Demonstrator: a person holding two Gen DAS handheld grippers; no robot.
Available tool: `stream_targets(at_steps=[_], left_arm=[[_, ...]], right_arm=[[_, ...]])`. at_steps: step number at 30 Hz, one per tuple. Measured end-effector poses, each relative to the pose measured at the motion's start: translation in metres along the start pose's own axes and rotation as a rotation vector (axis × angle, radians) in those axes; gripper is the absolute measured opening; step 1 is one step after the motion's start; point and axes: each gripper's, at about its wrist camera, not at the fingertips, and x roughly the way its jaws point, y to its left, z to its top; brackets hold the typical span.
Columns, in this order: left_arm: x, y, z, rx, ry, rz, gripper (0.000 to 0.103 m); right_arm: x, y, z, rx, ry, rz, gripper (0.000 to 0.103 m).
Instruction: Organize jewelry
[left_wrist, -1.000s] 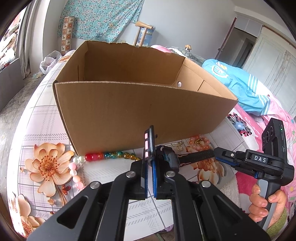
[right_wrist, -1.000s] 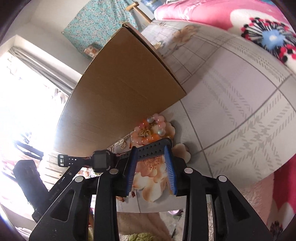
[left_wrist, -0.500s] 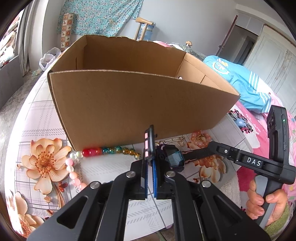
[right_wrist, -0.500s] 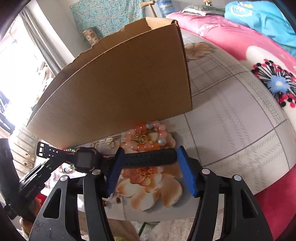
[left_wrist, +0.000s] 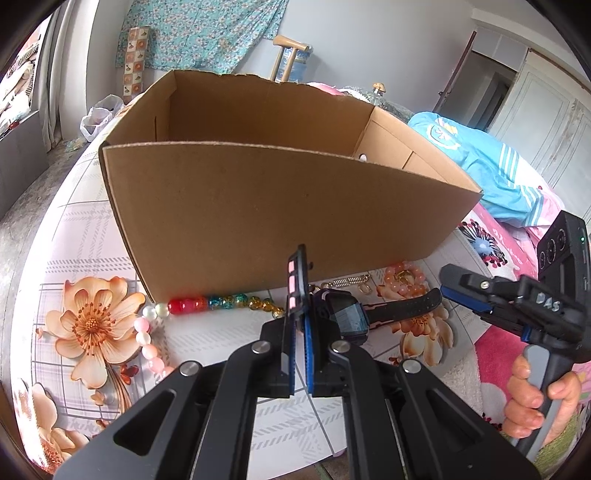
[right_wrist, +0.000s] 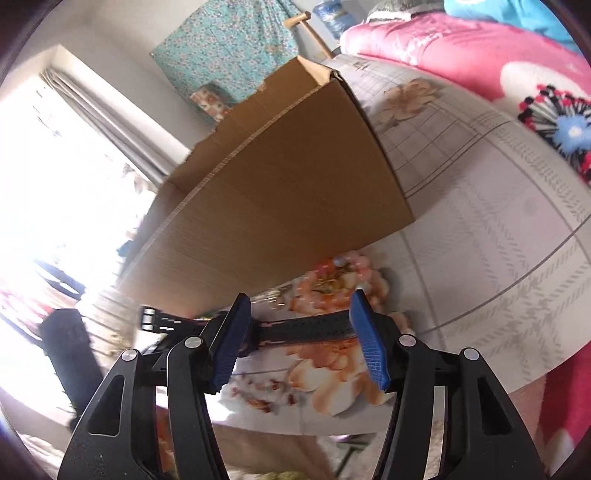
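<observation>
My left tongs (left_wrist: 300, 328) are clamped on one strap of the watch (left_wrist: 345, 314), so it hangs just over the counter (left_wrist: 74, 229) in front of the box (left_wrist: 258, 206). Its long axis runs sideways, with the free strap pointing at my right tongs (right_wrist: 301, 332). Those are half wide and closing a little, pads either side of that strap but not touching. Left is clearly the nearer one.

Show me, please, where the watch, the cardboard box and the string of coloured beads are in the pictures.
watch (left_wrist: 345, 313): left wrist view, on its dark screen.
cardboard box (left_wrist: 266, 218): left wrist view, on its near outer wall.
string of coloured beads (left_wrist: 221, 302): left wrist view, on a blue-green bead mid-string.
</observation>
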Motion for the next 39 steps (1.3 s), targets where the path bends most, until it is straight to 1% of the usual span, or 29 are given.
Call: stream_targets(at_steps=[2,5,7,9,10,12,13,18,21,23,25,27,30,35,37,38,39], left_arm=[[0.000,0.000,0.000,0.000,0.002,0.000,0.003],[0.001,-0.001,-0.001,-0.001,0.005,0.000,0.003],[0.001,-0.001,-0.001,-0.001,0.006,0.000,0.003],[0.001,-0.001,-0.001,-0.003,0.005,-0.002,0.003],[0.001,-0.001,-0.001,-0.002,0.005,-0.002,0.003],[0.001,-0.001,-0.002,-0.002,0.006,-0.002,0.003],[0.001,-0.001,-0.002,-0.002,0.007,-0.001,0.003],[0.004,0.001,-0.004,-0.007,0.016,0.002,0.003],[0.006,0.002,-0.004,-0.010,0.021,0.003,0.003],[0.007,0.002,-0.004,-0.011,0.026,0.006,0.003],[0.008,0.003,-0.004,-0.013,0.031,0.007,0.004],[0.009,0.002,-0.004,-0.014,0.034,0.001,0.004],[0.010,-0.001,-0.004,-0.005,0.035,-0.004,0.004],[0.012,-0.005,-0.006,0.005,0.044,-0.012,0.004],[0.012,-0.006,-0.007,0.010,0.046,-0.015,0.004],[0.013,-0.006,-0.007,0.012,0.046,-0.015,0.004],[0.013,-0.006,-0.007,0.012,0.045,-0.014,0.004]], right_arm=[[0.003,0.000,-0.001,-0.001,-0.010,-0.047,0.053],[0.008,-0.004,-0.007,0.007,0.016,-0.108,0.049],[0.006,-0.003,-0.012,-0.014,0.011,-0.136,0.044],[0.005,0.001,-0.014,-0.023,0.004,-0.167,0.040],[0.005,0.001,-0.015,-0.018,0.002,-0.168,0.037],[0.005,-0.001,-0.015,0.010,0.002,-0.139,0.034],[0.005,-0.003,-0.015,0.026,0.006,-0.115,0.034],[0.011,0.001,-0.019,0.046,0.041,-0.053,0.033],[0.013,0.005,-0.020,0.060,0.044,-0.036,0.036],[0.012,0.002,-0.015,0.072,0.035,-0.003,0.037],[0.008,0.004,-0.011,0.077,0.018,0.033,0.044],[0.013,0.007,-0.006,0.078,0.021,0.066,0.045],[0.018,0.016,-0.006,0.052,0.042,0.073,0.048],[0.028,0.028,-0.006,0.015,0.053,0.052,0.048],[0.035,0.034,-0.005,0.001,0.048,0.039,0.038],[0.035,0.036,-0.004,-0.010,0.048,0.028,0.035],[0.037,0.038,-0.004,-0.021,0.050,0.019,0.028]])
